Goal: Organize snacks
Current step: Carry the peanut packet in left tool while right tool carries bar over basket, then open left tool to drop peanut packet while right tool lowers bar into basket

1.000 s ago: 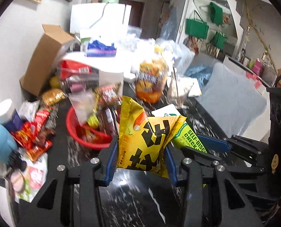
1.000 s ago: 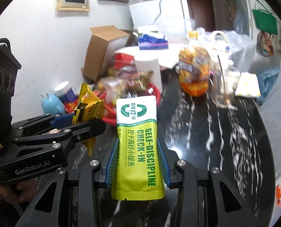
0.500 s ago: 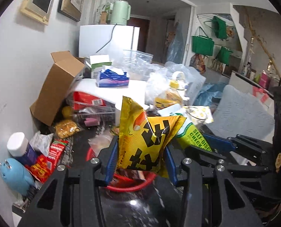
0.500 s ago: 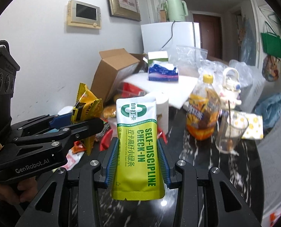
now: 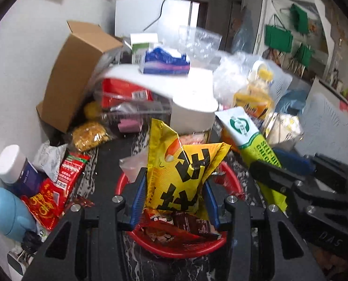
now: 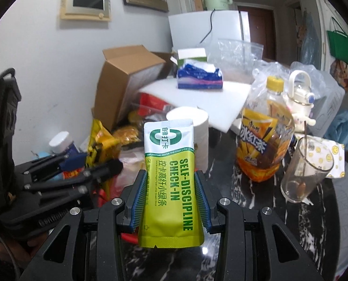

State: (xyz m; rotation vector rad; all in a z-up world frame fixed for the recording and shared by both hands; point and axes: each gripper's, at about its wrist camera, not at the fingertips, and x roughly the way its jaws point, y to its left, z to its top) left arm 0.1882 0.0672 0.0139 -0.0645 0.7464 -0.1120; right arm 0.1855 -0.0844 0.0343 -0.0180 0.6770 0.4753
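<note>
Left wrist view: the left gripper (image 5: 174, 199) holds a yellow snack packet (image 5: 181, 175) between its 2 blue pads, which press on the packet's lower sides. The packet stands upright, its long axis running up and away from the claw, crumpled and puffed, glossy yellow with bold black characters and an orange-and-white mark near the top. Directly beneath and just beyond the pads sits a red bowl (image 5: 232, 180) on the black marbled table (image 5: 108, 149), already holding several wrappers. The packet hangs over the bowl's near half, so the drop looks to be almost straight down; I judge that releasing here would land it inside. To the right, the right gripper (image 5: 274, 171) carries a green stick pouch (image 5: 251, 140), tilted up and to the left, beside the bowl's right rim rather than above its middle.

Right wrist view: the right gripper (image 6: 171, 199) grips the green stick pouch (image 6: 169, 164) by its long edges, the ribbed blue pads tight against both sides. The pouch is flat and smooth, white at the top with a green logo, lime below with "SELF-DISCIPLINE CHECK-IN" running lengthwise, upright along the fingers. The left gripper (image 6: 99, 164) lies to the left with the yellow snack packet (image 6: 101, 140). Only slivers of the red bowl (image 6: 129, 238) show below and left of the pouch, so the left hand seems nearer to it.
</note>
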